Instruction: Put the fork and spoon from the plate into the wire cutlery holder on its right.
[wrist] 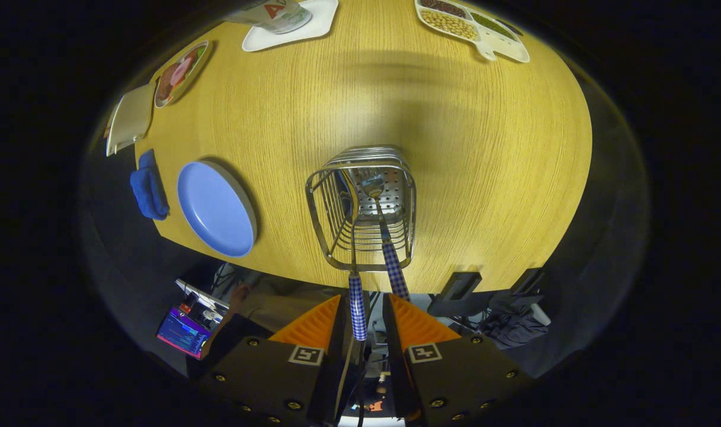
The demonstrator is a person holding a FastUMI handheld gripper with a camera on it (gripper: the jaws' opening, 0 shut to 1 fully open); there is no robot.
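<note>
The wire cutlery holder [360, 207] stands on the wooden table [485, 160], just ahead of my fingers. A spoon [374, 185] rests inside it, bowl down, its blue-checked handle leaning out over the near rim. A second blue-checked handle, the fork's [357, 305], rises from the holder into the gap between my fingers; its head is hidden among the wires. My gripper [365, 299] is open: the handle lies near the left finger, with a gap to the right one. The blue plate [217, 207] sits left of the holder with nothing on it.
A folded blue cloth [149, 187] lies left of the plate. Far across the table are a white tray with a cup [289, 24], a divided dish of beans [473, 26] and a small patterned plate [179, 74]. The table's near edge runs just below the holder.
</note>
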